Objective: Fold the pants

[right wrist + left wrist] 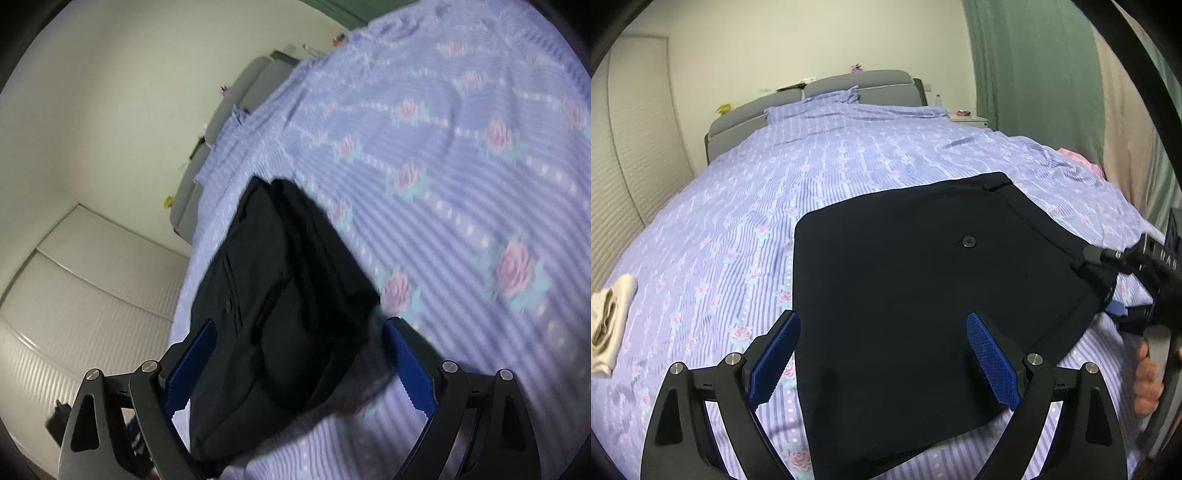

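Black pants (pixel 916 295) lie folded into a compact block on the floral bedspread (pixel 738 206). Left gripper (pixel 882 362) hovers above the near edge, jaws wide and empty; right gripper (pixel 295 363) spreads open astride the waistband corner. Best practice: grip every layer squarely before folding.

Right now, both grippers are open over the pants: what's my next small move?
Probably ease both clear. The pants already lie as a flat folded block on the bed, and the left gripper and right gripper are open, holding nothing.
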`<state>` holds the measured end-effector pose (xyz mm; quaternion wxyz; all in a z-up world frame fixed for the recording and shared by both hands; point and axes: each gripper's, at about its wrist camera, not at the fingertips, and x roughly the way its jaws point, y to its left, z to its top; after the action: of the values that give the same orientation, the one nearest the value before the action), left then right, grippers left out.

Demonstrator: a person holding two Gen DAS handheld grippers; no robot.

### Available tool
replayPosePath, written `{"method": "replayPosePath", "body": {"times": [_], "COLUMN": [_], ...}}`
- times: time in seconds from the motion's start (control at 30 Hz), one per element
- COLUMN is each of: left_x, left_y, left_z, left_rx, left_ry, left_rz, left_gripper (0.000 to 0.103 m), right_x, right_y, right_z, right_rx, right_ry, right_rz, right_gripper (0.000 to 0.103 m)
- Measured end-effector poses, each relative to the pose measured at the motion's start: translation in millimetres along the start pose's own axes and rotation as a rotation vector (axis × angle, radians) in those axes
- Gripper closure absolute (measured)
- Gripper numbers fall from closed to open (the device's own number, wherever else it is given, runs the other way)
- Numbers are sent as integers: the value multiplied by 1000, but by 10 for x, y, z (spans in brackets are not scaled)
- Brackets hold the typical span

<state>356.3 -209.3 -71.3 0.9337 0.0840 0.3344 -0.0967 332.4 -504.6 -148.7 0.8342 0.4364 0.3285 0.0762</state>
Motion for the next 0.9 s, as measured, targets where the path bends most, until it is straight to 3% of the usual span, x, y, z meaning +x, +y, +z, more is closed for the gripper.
{"method": "replayPosePath", "body": {"times": [0.07, 0.17, 0.37, 0.43, 0.67, 0.77, 0.83, 0.9], "left_x": [46, 121, 188, 199, 273, 370, 474, 570], "left_y": [26, 65, 184, 294, 691, 867, 1036, 1127], "left_z": [-5, -20, -49, -58, -77, -56, -24, 6], "left_rx": [-26, -57, -87, -99, -165, -208, -278, -310], "left_ry": [15, 44, 62, 58, 67, 80, 102, 124], "left_rz": [-8, -11, -18, -1, 41, -40, -112, -149], "left_gripper": [11, 11, 11, 11, 10, 9, 9, 9], "right_x": [107, 225, 367, 338, 302, 457, 504, 508], "right_y": [20, 69, 230, 293, 373, 345, 278, 333], "right_z": [14, 87, 113, 78, 5, 31, 67, 47], "right_rx": [-2, -1, -34, 0, -30, -58, -48, -84], "right_ry": [0, -5, -34, -49, -90, -57, -70, -86], "right_rz": [-24, -23, -100, -94, -116, -163, -215, -254], "right_gripper": [10, 1, 0, 9, 19, 19, 36, 40]}}
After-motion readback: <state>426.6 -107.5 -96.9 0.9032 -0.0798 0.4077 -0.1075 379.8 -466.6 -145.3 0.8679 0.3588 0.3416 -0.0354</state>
